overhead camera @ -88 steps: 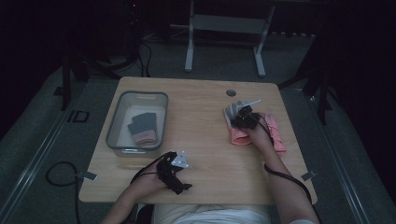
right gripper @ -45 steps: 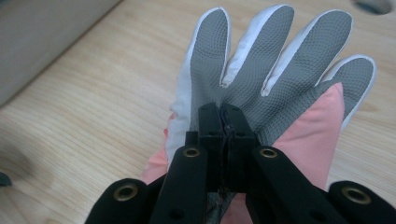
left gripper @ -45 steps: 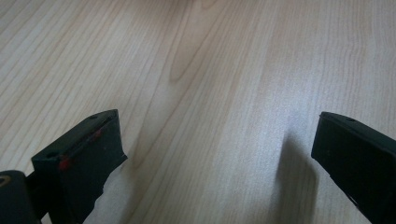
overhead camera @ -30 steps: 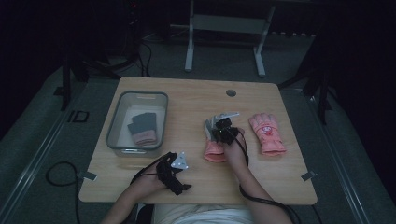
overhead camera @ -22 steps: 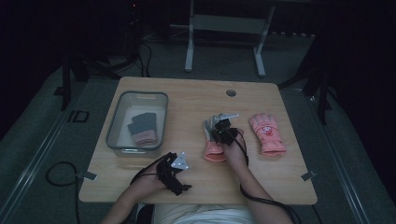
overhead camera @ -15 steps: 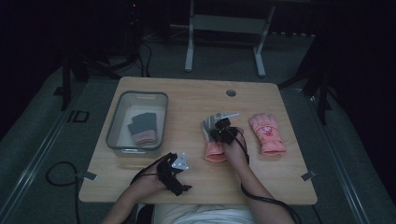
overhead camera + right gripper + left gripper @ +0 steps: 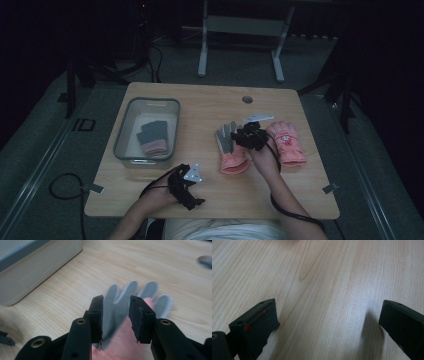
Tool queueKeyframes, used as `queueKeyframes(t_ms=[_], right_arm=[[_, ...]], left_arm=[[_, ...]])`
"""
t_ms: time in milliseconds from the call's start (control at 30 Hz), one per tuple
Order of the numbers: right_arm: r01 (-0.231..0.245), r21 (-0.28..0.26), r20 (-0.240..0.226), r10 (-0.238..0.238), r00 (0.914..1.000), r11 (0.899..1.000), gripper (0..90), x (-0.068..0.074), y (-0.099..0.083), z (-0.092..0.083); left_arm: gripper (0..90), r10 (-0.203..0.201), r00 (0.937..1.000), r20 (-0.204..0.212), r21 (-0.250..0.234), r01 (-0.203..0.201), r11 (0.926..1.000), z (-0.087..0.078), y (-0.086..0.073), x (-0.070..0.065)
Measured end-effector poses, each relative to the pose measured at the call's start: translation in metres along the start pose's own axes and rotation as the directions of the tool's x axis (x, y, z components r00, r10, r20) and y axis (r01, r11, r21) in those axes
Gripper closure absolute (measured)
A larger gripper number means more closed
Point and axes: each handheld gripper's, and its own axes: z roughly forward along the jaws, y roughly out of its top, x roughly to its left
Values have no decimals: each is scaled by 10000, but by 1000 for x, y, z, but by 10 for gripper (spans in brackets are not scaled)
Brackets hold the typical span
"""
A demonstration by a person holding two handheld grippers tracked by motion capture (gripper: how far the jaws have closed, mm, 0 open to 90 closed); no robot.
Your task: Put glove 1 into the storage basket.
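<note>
Pink glove (image 7: 231,150) released palm-up on the surface (image 7: 200,107); right tool (image 7: 248,135) parted above it.

The glove lies flat in the middle of the surface, grey fingers toward the far edge, cuff toward the near edge; its mate (image 7: 286,143) lies just beside it, toward the right edge; a dark pair (image 7: 151,137) sits in the grey bin (image 7: 122,134) by the left edge. Right tool jaws have just been opening and stand partly apart, gripping nothing, the glove (image 7: 125,315) below them. Left tool (image 7: 186,186) rests wide open and empty near the near edge. Judged light, soft, padded, limp when lifted, not fragile; best pinched at the thick cuff.
</note>
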Motion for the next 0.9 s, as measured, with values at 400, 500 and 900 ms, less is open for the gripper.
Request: queueKeyframes(t_ms=[400,500,900], right_arm=[[-103,-721,995,175,9949,9973,634,-75,-18,-62],[-142,-598,1329,220,9909,9981,630,-93,-29,-70],[-573,432,2128,468,9760,9974,557,-149,-76,-64]], left_arm=[[17,37,10000,-29,36,-37,10000,1,0,0],[17,61,10000,-15,10,-61,10000,0,0,-1],[17,39,10000,19,25,-39,10000,1,0,0]])
